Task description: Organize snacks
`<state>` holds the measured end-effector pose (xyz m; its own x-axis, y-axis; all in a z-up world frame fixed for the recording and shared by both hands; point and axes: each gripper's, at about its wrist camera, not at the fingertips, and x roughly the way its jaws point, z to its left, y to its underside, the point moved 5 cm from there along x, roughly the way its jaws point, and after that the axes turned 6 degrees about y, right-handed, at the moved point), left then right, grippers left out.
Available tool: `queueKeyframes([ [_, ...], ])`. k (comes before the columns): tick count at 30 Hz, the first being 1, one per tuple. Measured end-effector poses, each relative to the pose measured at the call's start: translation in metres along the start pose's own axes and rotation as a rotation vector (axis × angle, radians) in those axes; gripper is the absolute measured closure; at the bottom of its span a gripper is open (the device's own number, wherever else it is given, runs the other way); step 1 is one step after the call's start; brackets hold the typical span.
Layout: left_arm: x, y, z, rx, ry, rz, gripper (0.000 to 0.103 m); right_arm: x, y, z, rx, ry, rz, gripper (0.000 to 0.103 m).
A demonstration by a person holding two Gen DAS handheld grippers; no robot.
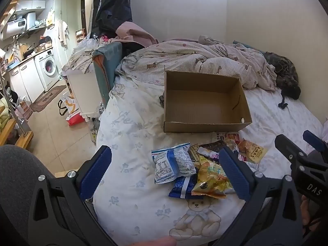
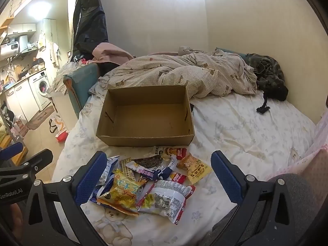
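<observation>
both the left gripper [image 1: 164,170] and right gripper [image 2: 158,176] hang wide open with nothing in them over the snack packets [image 2: 147,182] heaped on the bed sheet [image 2: 246,135], just in front of the empty cardboard box [image 2: 145,139], probably where they'll go

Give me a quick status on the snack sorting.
Left gripper, right gripper open, empty. Snack packets piled before empty cardboard box. Nothing blocking.

Small studio home; a bed [image 1: 143,123] with a rumpled quilt [image 1: 194,61] sat steps from a kitchen counter [image 1: 30,58], washing machine [image 1: 48,68] and water heater [image 1: 17,23].
</observation>
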<state>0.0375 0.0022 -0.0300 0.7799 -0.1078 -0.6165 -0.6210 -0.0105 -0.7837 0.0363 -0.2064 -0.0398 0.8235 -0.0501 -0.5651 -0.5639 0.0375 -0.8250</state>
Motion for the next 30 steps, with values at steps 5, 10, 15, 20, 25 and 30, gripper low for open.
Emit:
queueKeyframes([
  [5, -0.0002, -0.0006, -0.0005, 0.001, -0.001, 0.001, 0.000, 0.0006, -0.0009, 0.0006, 0.000, 0.000, -0.001, 0.000],
  [10, 0.0001, -0.0003, -0.0017, 0.003, -0.003, -0.001, 0.000, 0.0002, -0.0007, 0.0001, 0.001, 0.001, -0.002, 0.000],
  [15, 0.0001, -0.0011, -0.0023, 0.002, -0.003, -0.002, 0.000, -0.0002, -0.0004, -0.0001, 0.000, 0.000, -0.003, 0.000],
  [20, 0.0001, -0.0015, -0.0023, 0.005, -0.003, -0.003, 0.000, 0.0004, -0.0009, -0.0003, 0.001, 0.001, -0.002, 0.000],
  [25, -0.0008, -0.0021, -0.0052, 0.004, -0.004, -0.004, 0.000, -0.0002, -0.0005, -0.0001, 0.000, 0.000, -0.004, 0.000],
  [30, -0.0010, -0.0023, -0.0052, 0.005, -0.004, -0.005, 0.000, -0.0001, -0.0004, -0.0002, 0.001, 0.001, -0.004, 0.000],
])
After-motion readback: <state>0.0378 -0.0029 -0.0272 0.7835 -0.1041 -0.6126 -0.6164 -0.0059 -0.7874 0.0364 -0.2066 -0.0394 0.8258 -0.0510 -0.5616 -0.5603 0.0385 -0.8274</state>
